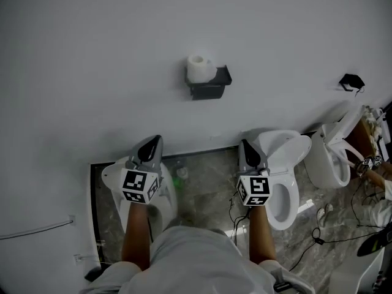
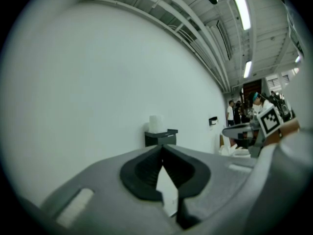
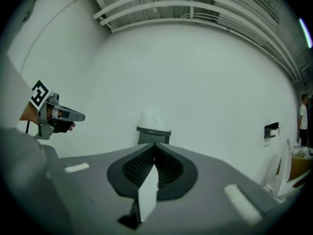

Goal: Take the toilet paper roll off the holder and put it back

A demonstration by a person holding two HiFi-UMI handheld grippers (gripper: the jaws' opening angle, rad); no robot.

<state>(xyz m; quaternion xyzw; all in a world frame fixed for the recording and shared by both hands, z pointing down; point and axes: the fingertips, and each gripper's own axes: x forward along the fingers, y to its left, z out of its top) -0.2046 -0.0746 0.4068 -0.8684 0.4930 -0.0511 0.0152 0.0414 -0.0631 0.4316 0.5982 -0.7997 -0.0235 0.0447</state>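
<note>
— What sort of place is this?
— A mock washroom in an industrial hall. One toilet (image 1: 285,185) stands beside another (image 1: 327,164) against a bare white wall (image 1: 110,54) with a paper holder (image 1: 209,89).
— And overhead?
— Exposed pipes (image 3: 186,6) and strip lights (image 2: 243,11). Cables (image 1: 324,241) trail across the marble floor (image 1: 208,192).

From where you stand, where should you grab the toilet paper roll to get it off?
Probably by its round sides, on the part that sticks up above the holder. The toilet paper roll seems to stand upright on the black holder, and the wall is right behind it. So come straight from the front, with one of the jaws on each side.
</note>
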